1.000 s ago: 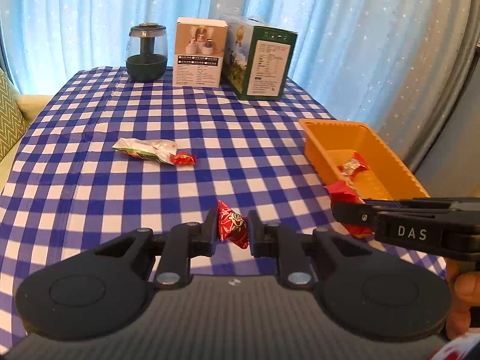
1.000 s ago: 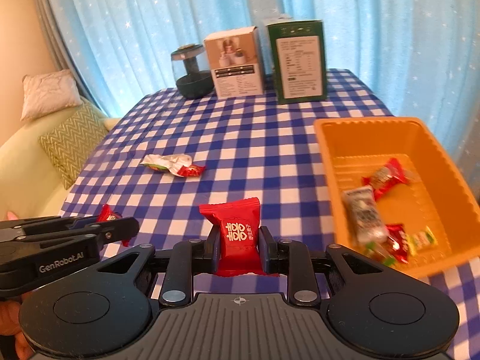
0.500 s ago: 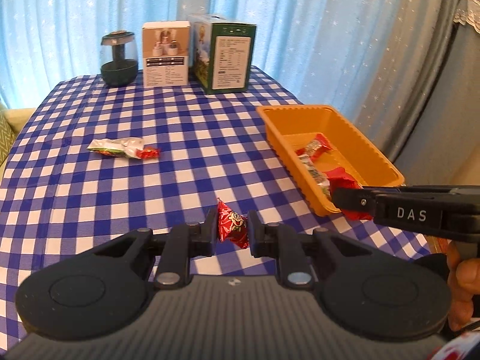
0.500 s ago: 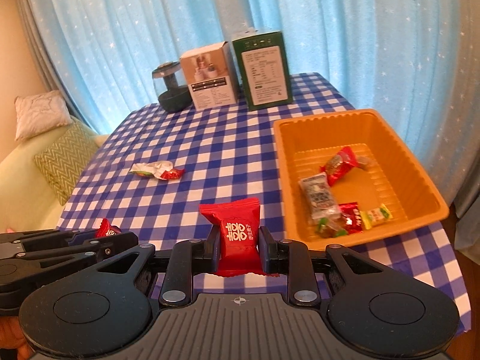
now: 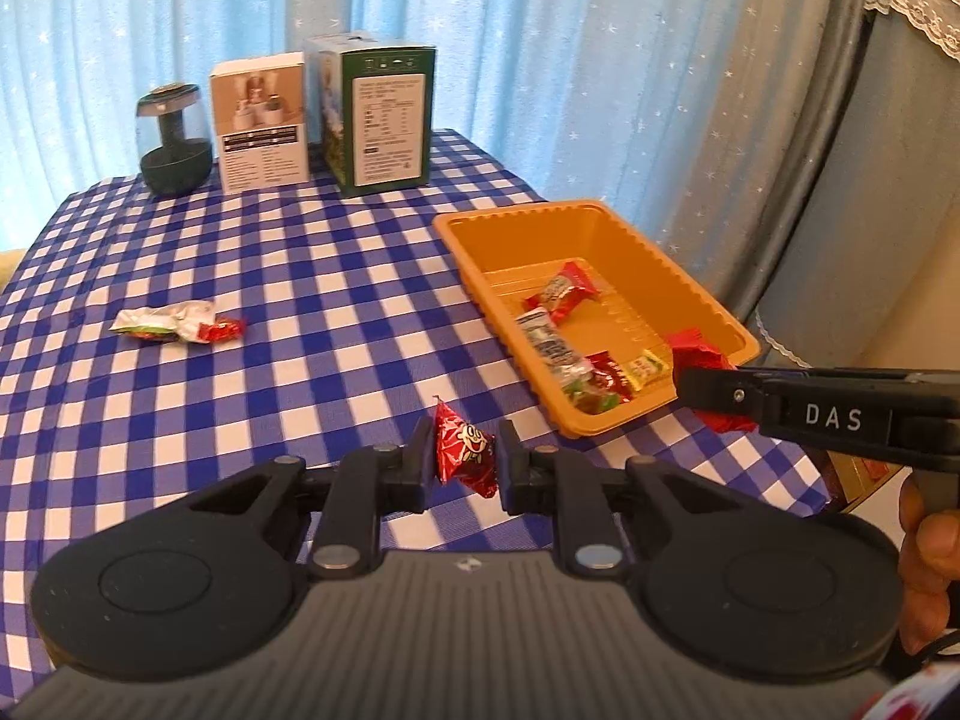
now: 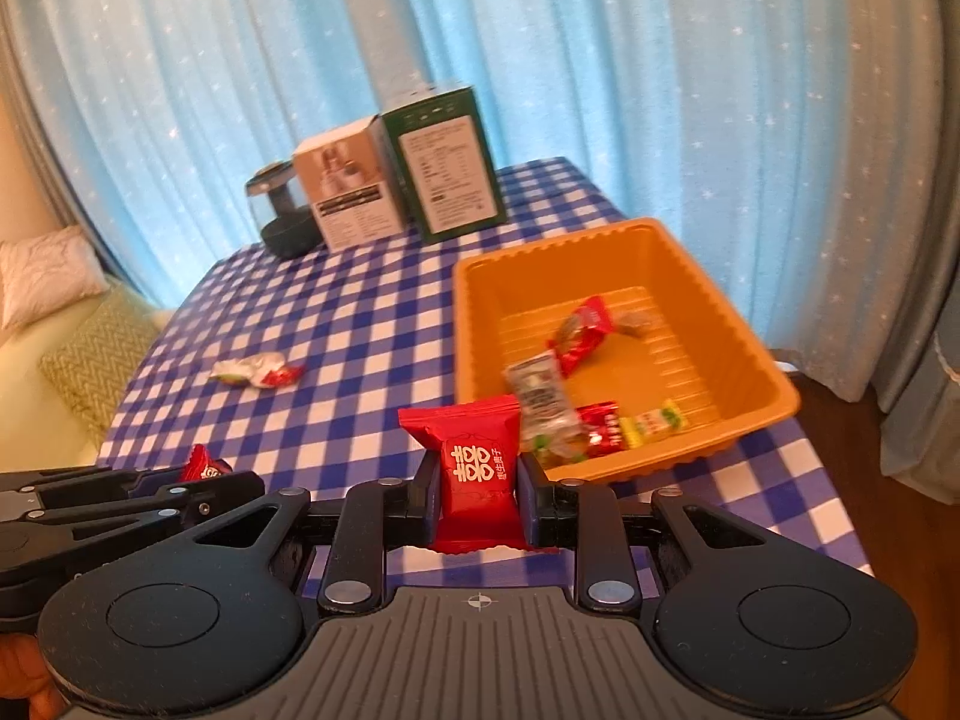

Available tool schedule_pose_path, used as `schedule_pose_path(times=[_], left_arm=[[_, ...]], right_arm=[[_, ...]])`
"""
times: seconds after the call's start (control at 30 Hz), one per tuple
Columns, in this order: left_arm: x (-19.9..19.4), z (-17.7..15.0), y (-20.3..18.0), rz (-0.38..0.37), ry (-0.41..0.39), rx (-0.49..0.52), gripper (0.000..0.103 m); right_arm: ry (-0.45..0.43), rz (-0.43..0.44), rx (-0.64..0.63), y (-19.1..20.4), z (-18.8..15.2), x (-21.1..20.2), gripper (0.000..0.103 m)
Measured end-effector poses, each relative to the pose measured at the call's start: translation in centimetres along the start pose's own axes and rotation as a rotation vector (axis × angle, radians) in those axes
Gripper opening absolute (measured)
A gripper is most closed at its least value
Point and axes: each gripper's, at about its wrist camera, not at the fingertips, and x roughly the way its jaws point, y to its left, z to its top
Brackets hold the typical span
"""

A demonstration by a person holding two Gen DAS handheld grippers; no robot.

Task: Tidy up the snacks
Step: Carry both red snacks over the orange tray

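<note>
We held a snack in each gripper: the left gripper (image 5: 465,459), low in the frame's centre, pinched a small red candy (image 5: 463,450), while the right gripper (image 6: 475,495) clamped a red packet (image 6: 477,468) upright by its sides. Both hung near the orange tray (image 5: 708,294) at right, where several wrapped snacks already lay, presumably ready for dropping in. One wrapper (image 5: 177,327) remained on the checked cloth (image 5: 336,276) at left.
</note>
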Motion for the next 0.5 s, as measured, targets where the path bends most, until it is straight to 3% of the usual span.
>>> schedule_pose_path(times=[0.5], left_arm=[[2.5,2.2,-3.2,-0.058,0.005,0.025,0.018]], right_arm=[[-0.01,-0.064,0.068,-4.1,0.9,-0.2,0.026]])
